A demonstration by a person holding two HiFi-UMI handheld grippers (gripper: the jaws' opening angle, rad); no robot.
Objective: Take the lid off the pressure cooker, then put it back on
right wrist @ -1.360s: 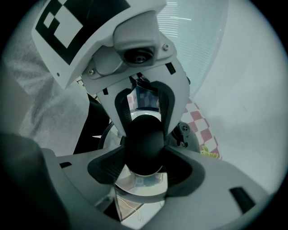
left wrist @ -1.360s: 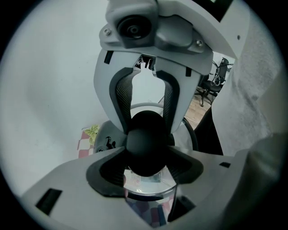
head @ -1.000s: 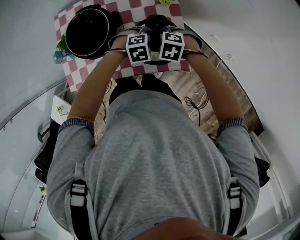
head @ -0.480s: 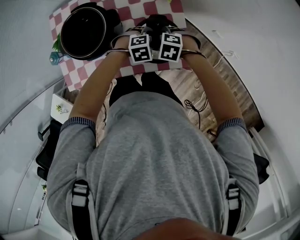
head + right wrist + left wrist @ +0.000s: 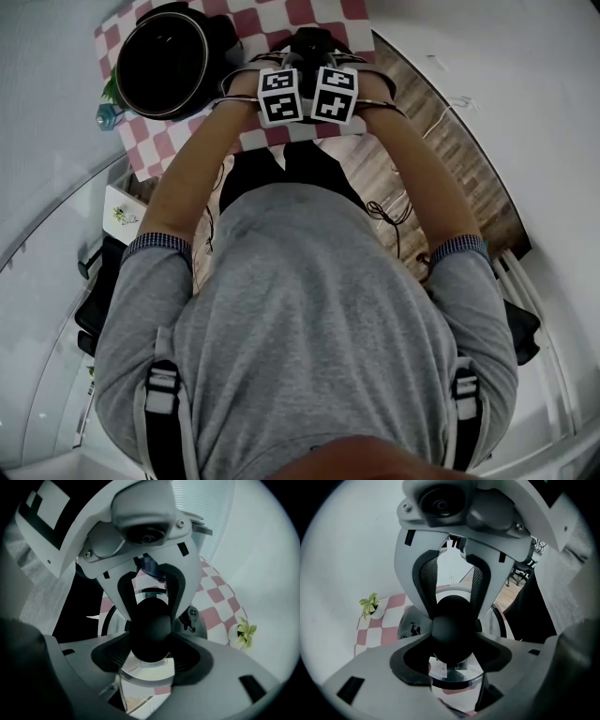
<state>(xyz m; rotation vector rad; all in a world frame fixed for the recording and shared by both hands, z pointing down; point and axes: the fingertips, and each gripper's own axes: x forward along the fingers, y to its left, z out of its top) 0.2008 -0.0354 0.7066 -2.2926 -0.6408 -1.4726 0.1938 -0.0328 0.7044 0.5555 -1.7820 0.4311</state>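
Red/white check cloth on table; sm. potted plant at cloth's left edge; wood floor right; blk cables on it.

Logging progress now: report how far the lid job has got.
Done: the pressure cooker stands open on the checked cloth. In hand: left gripper and right gripper both clamp the knob of the lid, off the pot. Left: seat it back on.

One cooker, likely one lid.
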